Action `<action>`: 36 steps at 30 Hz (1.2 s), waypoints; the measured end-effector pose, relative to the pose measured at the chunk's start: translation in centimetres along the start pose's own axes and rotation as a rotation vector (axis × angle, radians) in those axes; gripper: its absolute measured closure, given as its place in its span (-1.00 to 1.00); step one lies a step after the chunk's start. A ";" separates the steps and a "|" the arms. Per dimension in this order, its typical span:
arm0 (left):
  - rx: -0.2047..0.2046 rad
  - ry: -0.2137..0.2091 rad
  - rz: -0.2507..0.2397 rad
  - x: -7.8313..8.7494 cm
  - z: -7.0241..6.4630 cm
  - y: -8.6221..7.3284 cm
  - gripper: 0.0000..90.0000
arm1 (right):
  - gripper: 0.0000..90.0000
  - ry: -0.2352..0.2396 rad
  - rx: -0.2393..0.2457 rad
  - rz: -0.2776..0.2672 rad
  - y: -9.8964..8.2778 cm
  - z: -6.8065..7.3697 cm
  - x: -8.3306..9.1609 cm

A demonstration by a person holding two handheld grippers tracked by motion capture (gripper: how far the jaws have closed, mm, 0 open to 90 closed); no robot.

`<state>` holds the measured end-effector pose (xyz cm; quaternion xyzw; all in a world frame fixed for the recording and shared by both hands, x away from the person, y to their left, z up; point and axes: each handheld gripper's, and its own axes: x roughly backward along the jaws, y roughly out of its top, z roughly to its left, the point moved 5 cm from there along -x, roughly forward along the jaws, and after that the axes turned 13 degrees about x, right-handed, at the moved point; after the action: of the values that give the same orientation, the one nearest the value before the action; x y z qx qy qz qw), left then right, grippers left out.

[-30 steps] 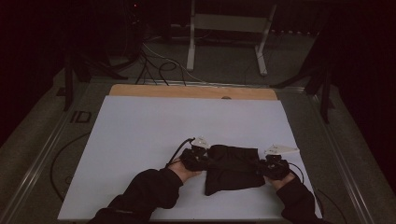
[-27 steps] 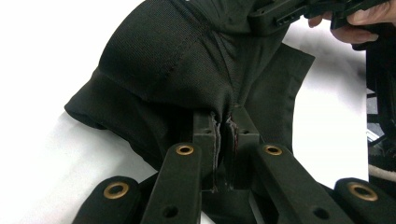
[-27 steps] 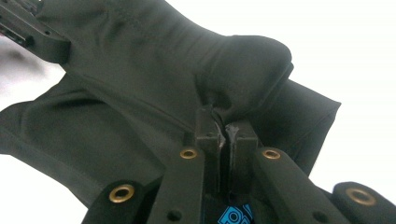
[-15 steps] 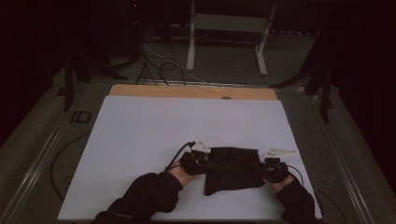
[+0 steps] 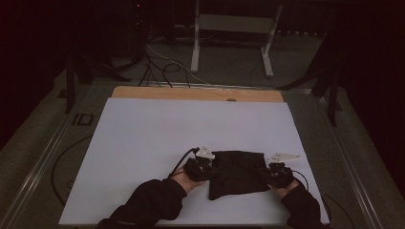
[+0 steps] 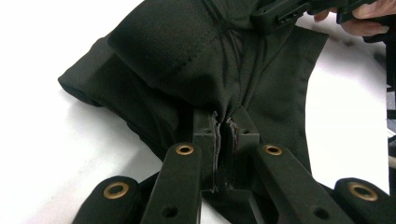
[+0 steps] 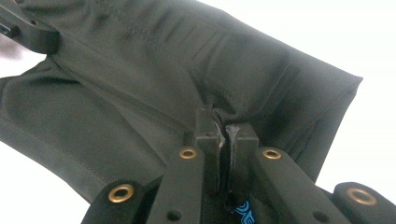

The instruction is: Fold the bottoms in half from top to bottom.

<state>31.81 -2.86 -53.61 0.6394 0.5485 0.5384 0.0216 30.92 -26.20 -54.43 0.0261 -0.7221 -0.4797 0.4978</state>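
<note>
At the near edge of the white worktop [image 5: 143,143] I see a dark folded cloth [image 5: 236,172] lying flat between my two hands. My left hand-held gripper [image 5: 206,168] is pinched on a bunched fold at the cloth's left side — the right hand-held gripper [image 5: 268,172] is clamped on its right side.

Each gripper body is black. The left gripper [image 6: 225,128] has two flat black link arms carrying brass-coloured rivets, plus small dark screw holes near the lower edge; grey pad liners edge the inner jaw faces. The right gripper [image 7: 224,128] is built the same way, with blue lettering partly visible beneath. Both forearms wear black sleeves. A pale three-cornered plate tops each gripper, and a black cable trails from each.
</note>
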 end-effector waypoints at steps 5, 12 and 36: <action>-0.018 -0.009 0.000 0.0 0.1 0.0 0.87 | 0.90 -0.004 0.006 0.010 0.0 0.1 0.0; -0.028 -0.017 0.004 0.0 0.1 0.1 0.85 | 0.84 -0.003 0.008 0.007 0.1 0.0 0.0; -0.077 0.022 -0.084 3.6 0.7 1.9 -0.57 | -0.65 0.001 0.018 -0.081 1.8 -0.8 2.0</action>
<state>32.94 -0.64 -50.36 0.6086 0.5538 0.5648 0.0628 31.33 -26.81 -51.70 0.0600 -0.7243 -0.4930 0.4783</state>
